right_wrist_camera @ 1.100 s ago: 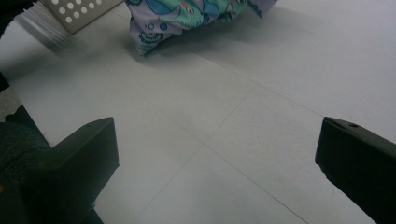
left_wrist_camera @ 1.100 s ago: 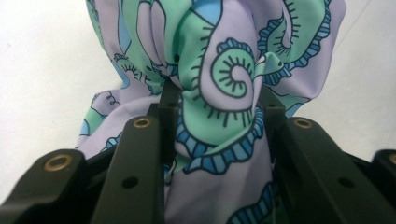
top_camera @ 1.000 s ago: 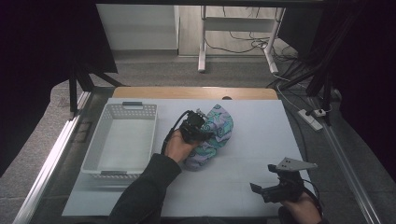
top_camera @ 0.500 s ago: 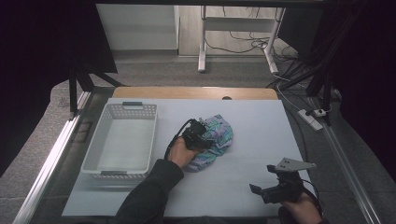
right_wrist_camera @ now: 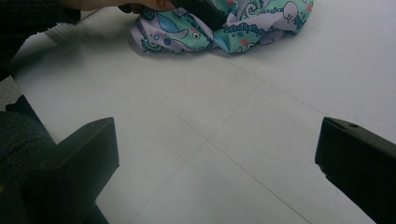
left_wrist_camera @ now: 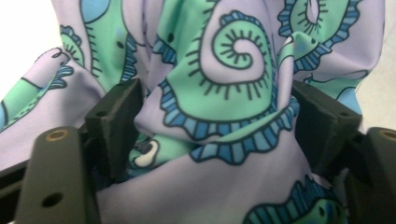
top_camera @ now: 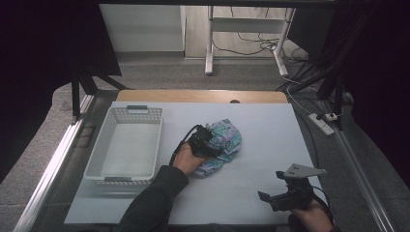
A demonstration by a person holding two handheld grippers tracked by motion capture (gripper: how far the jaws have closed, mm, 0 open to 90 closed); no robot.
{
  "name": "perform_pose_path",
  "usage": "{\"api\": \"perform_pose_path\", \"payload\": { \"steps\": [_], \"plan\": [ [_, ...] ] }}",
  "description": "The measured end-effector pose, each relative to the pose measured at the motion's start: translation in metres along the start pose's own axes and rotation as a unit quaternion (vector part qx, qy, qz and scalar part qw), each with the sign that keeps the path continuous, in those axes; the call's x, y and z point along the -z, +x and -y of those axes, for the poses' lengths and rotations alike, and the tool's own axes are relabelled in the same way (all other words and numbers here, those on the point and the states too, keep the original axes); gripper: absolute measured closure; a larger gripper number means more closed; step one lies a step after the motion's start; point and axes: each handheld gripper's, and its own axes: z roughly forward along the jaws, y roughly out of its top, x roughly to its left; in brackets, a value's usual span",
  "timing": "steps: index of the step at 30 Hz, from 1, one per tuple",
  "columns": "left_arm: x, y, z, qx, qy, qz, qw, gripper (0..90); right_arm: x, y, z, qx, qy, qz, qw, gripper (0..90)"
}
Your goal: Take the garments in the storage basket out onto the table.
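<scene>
**Printed cloth under left tongs at mid-surface; grasp not yet closed**

The printed cloth (top_camera: pixel 223 145) is found bunched in a loose heap near the middle of the surface (top_camera: pixel 270 125), just to the right of the white basket (top_camera: pixel 126 145) and apart from it. A lilac ground with green and blue spiral figures is noted. In the left gripper view a raised fold of the cloth (left_wrist_camera: pixel 224 93) is seen lying between the two jaws, which stand apart on either side of it and are not yet pressed in.

The left tongs (top_camera: pixel 207 143) are set down into the near-left part of the heap, the hand behind them. The right tongs (top_camera: pixel 285 194) are held low over the near-right part of the surface, well apart from the cloth, jaws wide apart and holding nothing; the heap (right_wrist_camera: pixel 219 23) is seen from them at a distance.

The step in hand is judged to be the taking of the cloth. The next move is judged to call for the jaws to be closed on the fold, and for the cloth to be lifted clear; the basket is the likely destination.

The surface is pale and otherwise bare. Beyond it, a grey floor, trailing cables (top_camera: pixel 300 72) and dark drapes at both sides are recorded.
</scene>
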Motion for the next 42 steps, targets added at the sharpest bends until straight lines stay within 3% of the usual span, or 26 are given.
{"api": "perform_pose_path", "payload": {
  "steps": [6,14,17,24,31,37,42],
  "plan": [
    [0.005,0.002,-0.001,0.013,0.0,0.005,0.9999,18.4,0.0,0.0,0.0,0.001,0.0,0.0,1.0,0.0],
    [0.014,-0.001,-0.005,0.004,-0.007,0.007,0.9999,1.9,0.0,0.0,0.0,0.002,0.002,0.001,1.0,0.0],
    [0.017,-0.002,-0.005,0.007,-0.014,0.015,0.9998,0.3,0.0,0.0,0.0,0.002,0.002,0.001,1.0,0.0],
    [0.025,-0.003,-0.006,0.008,-0.025,0.061,0.9978,0.0,-0.001,0.001,0.0,0.003,0.003,0.001,1.0,0.0],
    [0.034,-0.005,-0.008,0.003,-0.041,0.07,0.9967,0.0,-0.001,0.001,0.0,0.005,0.005,0.001,1.0,0.0],
    [0.039,-0.002,-0.008,-0.003,-0.048,0.094,0.9944,0.0,-0.001,0.001,0.0,0.006,0.006,0.001,1.0,0.0],
    [0.045,-0.003,-0.008,-0.005,-0.054,0.096,0.9939,0.0,-0.001,0.001,0.0,0.006,0.006,0.001,1.0,0.0]
  ]
}}
